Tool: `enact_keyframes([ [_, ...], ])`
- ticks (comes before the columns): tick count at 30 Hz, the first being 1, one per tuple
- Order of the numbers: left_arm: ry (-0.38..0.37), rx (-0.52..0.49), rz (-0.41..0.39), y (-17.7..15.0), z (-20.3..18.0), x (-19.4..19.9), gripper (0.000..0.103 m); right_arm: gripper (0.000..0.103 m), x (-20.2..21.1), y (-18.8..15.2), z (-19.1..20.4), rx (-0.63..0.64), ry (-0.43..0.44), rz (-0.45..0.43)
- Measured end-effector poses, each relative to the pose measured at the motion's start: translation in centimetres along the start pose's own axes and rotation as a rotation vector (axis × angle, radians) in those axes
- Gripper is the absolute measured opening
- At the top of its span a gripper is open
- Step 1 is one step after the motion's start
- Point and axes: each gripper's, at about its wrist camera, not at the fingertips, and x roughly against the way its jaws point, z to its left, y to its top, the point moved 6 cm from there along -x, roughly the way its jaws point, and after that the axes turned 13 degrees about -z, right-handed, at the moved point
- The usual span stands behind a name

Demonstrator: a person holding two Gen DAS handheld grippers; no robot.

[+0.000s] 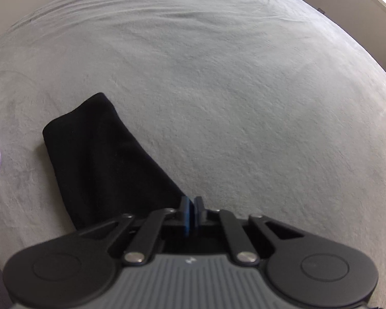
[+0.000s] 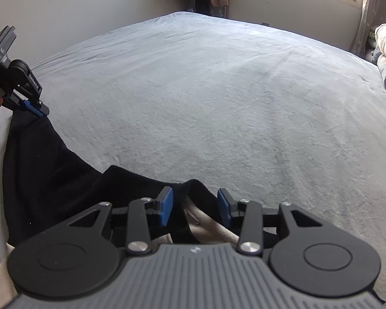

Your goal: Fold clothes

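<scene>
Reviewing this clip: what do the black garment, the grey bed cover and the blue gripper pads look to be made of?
Black garment: soft matte knit or fleece, probably; it drapes limply, no sheen.
Bed cover: plush, napped grey fabric, likely fleece or microfibre; brushed streaks and shallow wrinkles show.
Blue pads on the right gripper: matte, likely rubber or soft plastic; hard to confirm.

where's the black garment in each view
Left wrist: the black garment runs from lower centre up toward the left, beside the left gripper.
Right wrist: it spans lower left to the right gripper.
Shared landmark: the grey bedspread.
</scene>
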Motion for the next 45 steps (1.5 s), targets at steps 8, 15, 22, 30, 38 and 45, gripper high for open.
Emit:
enact_keyframes([
  [8, 0.044, 0.075, -0.235, 0.5, 1.1, 2.2, 0.0, 0.042, -0.7, 0.3, -0.1, -0.005, 0.037, -0.009],
  [15, 0.072, 0.109, -0.289, 0.3, 2.1, 0.2, 0.0, 0.005, -1.0, 0.0, 0.7, 0.067, -0.052, -0.088],
  [22, 0.074, -0.016, -0.33, -0.3, 1.5, 0.0, 0.004, 0.009, -1.9, -0.4, 0.6, 0.085, -0.138, -0.09],
  [30, -0.02, -0.058, -0.324, -0.9, 1.7, 4.1, 0.043, 0.049, 0.7, 0.1, 3.2, 0.053, -0.072, -0.132],
  [38, 0.025, 0.021, -0.3, -3.2, 5.7, 5.2, 0.045, 0.049, 2.7, -1.0, 6.1, 0.042, -0.009, -0.124],
  [45, 0.03, 0.219, -0.337, -2.7, 9.5, 3.9, 0.036, 0.049, 4.4, -1.1, 9.9, -0.05, 0.159, -0.132],
])
